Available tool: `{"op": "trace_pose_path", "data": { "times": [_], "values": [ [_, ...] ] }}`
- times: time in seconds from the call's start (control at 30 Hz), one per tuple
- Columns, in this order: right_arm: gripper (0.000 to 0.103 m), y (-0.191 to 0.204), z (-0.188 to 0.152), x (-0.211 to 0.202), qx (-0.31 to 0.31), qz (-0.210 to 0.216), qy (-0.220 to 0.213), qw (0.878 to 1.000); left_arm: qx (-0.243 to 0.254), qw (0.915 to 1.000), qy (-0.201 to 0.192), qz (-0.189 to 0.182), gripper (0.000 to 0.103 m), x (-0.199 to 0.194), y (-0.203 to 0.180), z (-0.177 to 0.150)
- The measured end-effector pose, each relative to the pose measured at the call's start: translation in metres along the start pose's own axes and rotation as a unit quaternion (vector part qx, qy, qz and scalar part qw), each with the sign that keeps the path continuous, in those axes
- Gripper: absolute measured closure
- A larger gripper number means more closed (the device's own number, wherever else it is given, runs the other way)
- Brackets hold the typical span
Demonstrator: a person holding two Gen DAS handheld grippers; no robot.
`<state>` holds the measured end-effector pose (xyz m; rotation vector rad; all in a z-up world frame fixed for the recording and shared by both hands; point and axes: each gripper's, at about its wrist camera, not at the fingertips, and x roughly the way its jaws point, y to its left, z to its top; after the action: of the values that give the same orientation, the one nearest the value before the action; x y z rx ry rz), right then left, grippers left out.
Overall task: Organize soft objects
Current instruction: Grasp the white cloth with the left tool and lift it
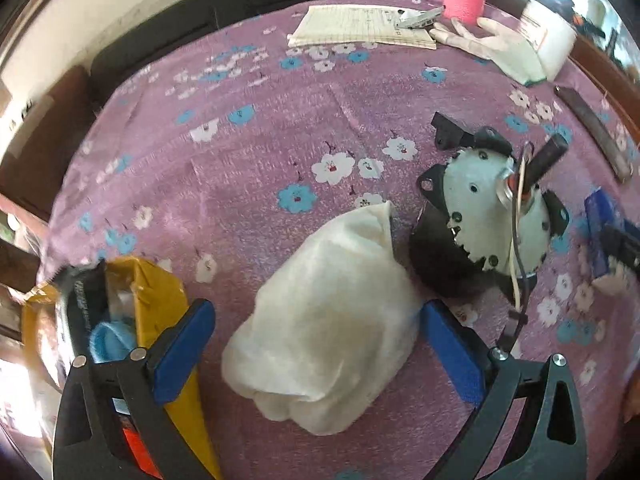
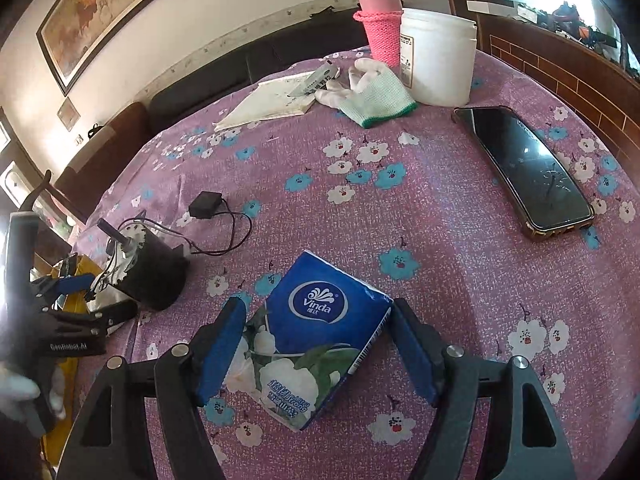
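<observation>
A white soft cloth bundle (image 1: 328,332) lies on the purple flowered tablecloth (image 1: 248,168). My left gripper (image 1: 318,354) straddles it and is open: the right pad sits against its side, while the left pad stands a little clear of it. In the right wrist view, a blue Vinda tissue pack (image 2: 320,328) lies flat between the blue pads of my right gripper (image 2: 318,352). Both pads press on its sides. The same pack (image 1: 600,236) shows at the right edge of the left wrist view.
An open yellow bag (image 1: 160,300) holding something light blue sits left of the bundle. A black motor with a white toothed face (image 1: 480,208) lies just to the right. Farther back are a phone (image 2: 528,168), glove (image 2: 372,96), white jar (image 2: 436,56), pink bottle (image 2: 380,20) and notebook (image 2: 272,100).
</observation>
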<state>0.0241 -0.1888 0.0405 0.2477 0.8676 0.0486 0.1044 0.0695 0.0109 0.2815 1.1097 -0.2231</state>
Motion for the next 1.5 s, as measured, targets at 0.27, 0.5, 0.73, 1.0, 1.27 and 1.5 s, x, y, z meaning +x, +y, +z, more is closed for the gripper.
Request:
{"op": "trace_pose_path", "data": {
  "times": [0.27, 0.5, 0.73, 1.0, 1.27, 1.5],
  "values": [
    [0.026, 0.0, 0.001, 0.002, 0.0, 0.002, 0.001, 1.0, 0.012, 0.9978, 0.008, -0.064, 0.085, -0.033, -0.033, -0.03],
    [0.026, -0.001, 0.0, 0.001, -0.001, 0.0, 0.002, 1.0, 0.005, 0.993, 0.0, -0.118, 0.077, -0.074, -0.061, -0.1],
    [0.021, 0.002, -0.001, 0.002, -0.013, 0.002, 0.0, 1.0, -0.03, 0.9917, -0.019, -0.124, 0.038, -0.069, -0.062, -0.113],
    [0.015, -0.001, -0.002, 0.001, -0.005, 0.026, -0.004, 1.0, -0.062, 0.99, -0.07, -0.106, 0.047, -0.072, -0.064, -0.127],
    [0.014, 0.005, 0.0, 0.003, -0.018, 0.009, 0.004, 1.0, -0.089, 0.9839, -0.097, -0.121, 0.083, -0.079, -0.052, -0.144],
    [0.014, 0.019, 0.0, -0.005, -0.03, -0.046, 0.042, 0.998, -0.086, 0.9805, -0.124, -0.127, 0.083, -0.112, -0.046, -0.165]
  ]
}}
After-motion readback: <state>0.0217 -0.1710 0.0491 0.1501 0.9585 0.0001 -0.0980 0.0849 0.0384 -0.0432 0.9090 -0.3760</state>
